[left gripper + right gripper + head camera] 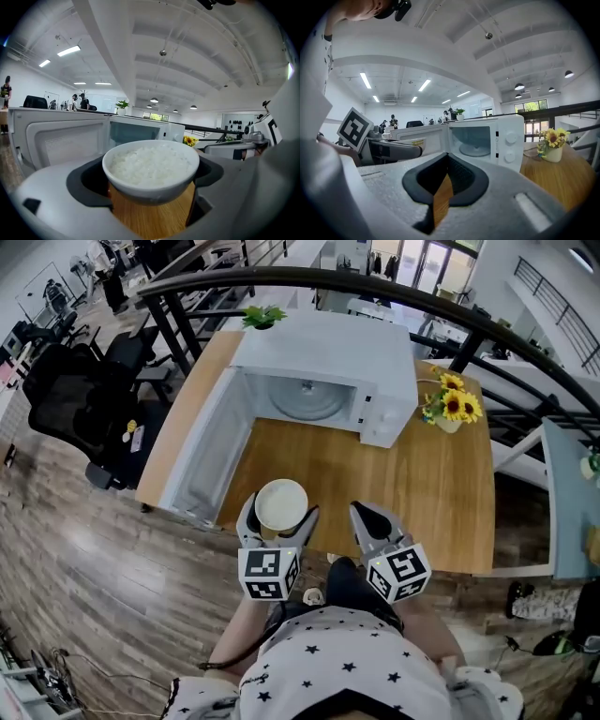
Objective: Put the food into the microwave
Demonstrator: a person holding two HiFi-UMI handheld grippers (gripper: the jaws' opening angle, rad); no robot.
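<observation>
A white bowl of rice (281,504) is gripped by my left gripper (279,512), shut on its sides just above the near edge of the wooden table (441,493). In the left gripper view the bowl (151,176) fills the space between the jaws. The white microwave (328,371) stands at the back of the table with its door (202,460) swung open to the left and the glass turntable (307,399) showing inside. My right gripper (364,515) hovers beside the bowl, on its right, shut and holding nothing; its jaws (440,194) point at the microwave (487,138).
A vase of sunflowers (451,409) stands right of the microwave. A small green plant (262,316) sits on the microwave's top. Black office chairs (80,395) stand on the floor at left. A dark railing (487,329) curves behind the table.
</observation>
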